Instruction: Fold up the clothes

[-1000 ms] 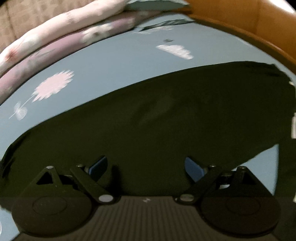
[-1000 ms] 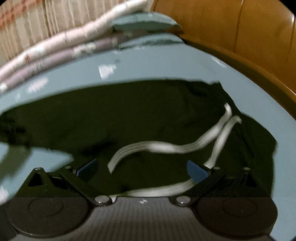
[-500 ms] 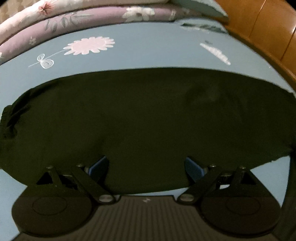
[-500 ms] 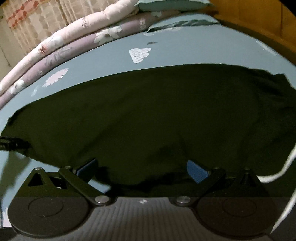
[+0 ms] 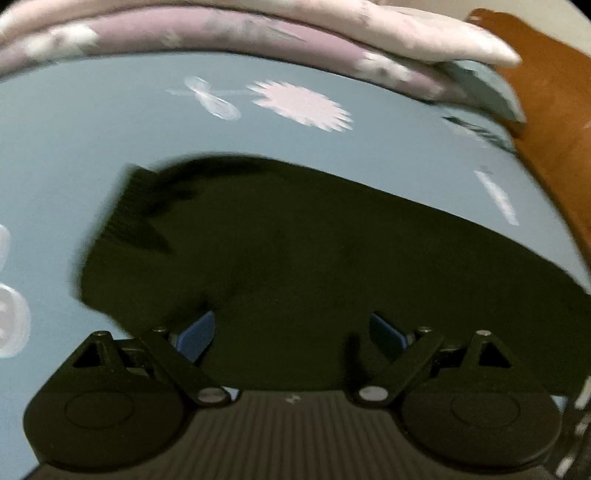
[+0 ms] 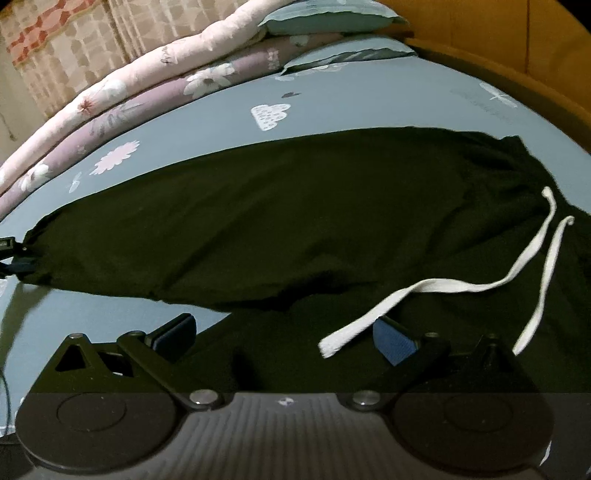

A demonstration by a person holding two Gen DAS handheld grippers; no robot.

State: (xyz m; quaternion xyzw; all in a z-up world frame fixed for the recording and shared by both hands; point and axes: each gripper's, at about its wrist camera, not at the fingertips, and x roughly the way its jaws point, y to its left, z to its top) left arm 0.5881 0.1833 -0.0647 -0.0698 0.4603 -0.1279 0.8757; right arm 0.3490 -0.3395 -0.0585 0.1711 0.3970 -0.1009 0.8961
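Observation:
Black trousers (image 6: 295,206) lie spread lengthwise on the blue bedsheet (image 6: 369,96), waistband to the right, two white drawstrings (image 6: 417,291) trailing over the cloth. In the left wrist view the ribbed cuff end (image 5: 129,210) of the trousers (image 5: 314,258) shows at the left. My left gripper (image 5: 291,332) hovers open over the leg end, nothing between its blue pads (image 5: 195,332). My right gripper (image 6: 284,336) is open above the near edge by the waist; one drawstring end lies just before its right pad (image 6: 395,339). The left gripper (image 6: 11,254) appears at the far left edge.
Folded floral quilts, pink and purple (image 6: 147,85), are stacked along the far side of the bed (image 5: 258,33). A pillow (image 6: 332,18) lies on them by the wooden headboard (image 6: 480,37). A patterned curtain (image 6: 55,48) hangs behind.
The left view has swung left, bringing the cuff end into sight. The right view has shifted back toward the waistband, so both drawstrings show again. Both grippers stay open.

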